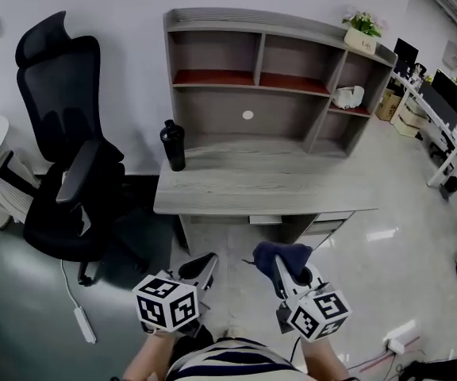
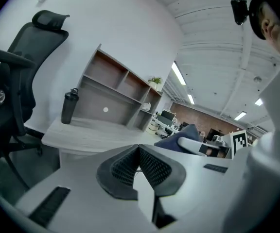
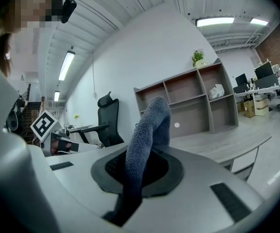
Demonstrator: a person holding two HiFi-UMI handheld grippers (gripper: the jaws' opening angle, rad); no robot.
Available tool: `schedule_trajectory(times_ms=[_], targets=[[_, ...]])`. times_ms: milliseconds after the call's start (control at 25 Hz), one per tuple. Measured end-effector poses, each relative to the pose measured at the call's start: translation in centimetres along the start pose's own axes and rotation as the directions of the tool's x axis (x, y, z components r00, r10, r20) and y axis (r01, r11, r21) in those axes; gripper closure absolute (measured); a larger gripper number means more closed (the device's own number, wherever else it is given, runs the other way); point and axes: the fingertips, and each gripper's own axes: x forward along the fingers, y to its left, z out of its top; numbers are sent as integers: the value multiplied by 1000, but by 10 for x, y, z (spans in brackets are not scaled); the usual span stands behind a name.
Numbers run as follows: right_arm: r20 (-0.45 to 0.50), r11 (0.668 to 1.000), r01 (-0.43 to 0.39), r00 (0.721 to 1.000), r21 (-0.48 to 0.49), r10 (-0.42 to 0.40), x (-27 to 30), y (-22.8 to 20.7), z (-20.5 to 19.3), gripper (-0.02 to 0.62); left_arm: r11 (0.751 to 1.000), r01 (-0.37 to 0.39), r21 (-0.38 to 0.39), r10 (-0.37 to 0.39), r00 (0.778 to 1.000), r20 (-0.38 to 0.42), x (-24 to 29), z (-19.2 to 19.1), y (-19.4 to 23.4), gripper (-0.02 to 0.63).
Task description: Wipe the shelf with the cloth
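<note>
Cloth ready, shelf not reached yet.
The right gripper (image 3: pixel 139 173) pinches the blue cloth (image 3: pixel 150 127) tight, ready for wiping. The left gripper (image 2: pixel 139 165) is closed and empty. The shelf (image 1: pixel 292 83) stands well ahead.

Dark blue knitted cloth (image 3: pixel 147 140) stands upright, clamped in the right hand-held gripper (image 3: pixel 139 171), well apart from the grey open-fronted shelf (image 1: pixel 292 54) standing on the table (image 1: pixel 252 185).

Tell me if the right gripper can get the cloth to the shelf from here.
Probably, once it moves forward. The right gripper holds the cloth short of the desk, and the shelf sits at the desk's back. The desk between is bare; the bottle stands off left.
</note>
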Motion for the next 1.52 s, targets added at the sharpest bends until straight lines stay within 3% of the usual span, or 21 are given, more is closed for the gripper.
schedule_trajectory(times_ms=[280, 600, 960, 1520], targets=[[-2, 999, -32, 999, 5, 32, 27, -34, 8, 551, 1000, -21, -19, 22, 999, 37, 30, 18, 7, 592], [-15, 998, -62, 998, 9, 62, 63, -45, 13, 551, 993, -105, 61, 102, 993, 55, 47, 42, 31, 591], [-7, 1000, -23, 1000, -13, 22, 130, -67, 38, 551, 996, -51, 75, 46, 997, 61, 100, 89, 76, 591], [58, 995, 86, 995, -58, -83, 254, -110, 104, 551, 988, 59, 140, -59, 998, -9, 180, 163, 149, 591]])
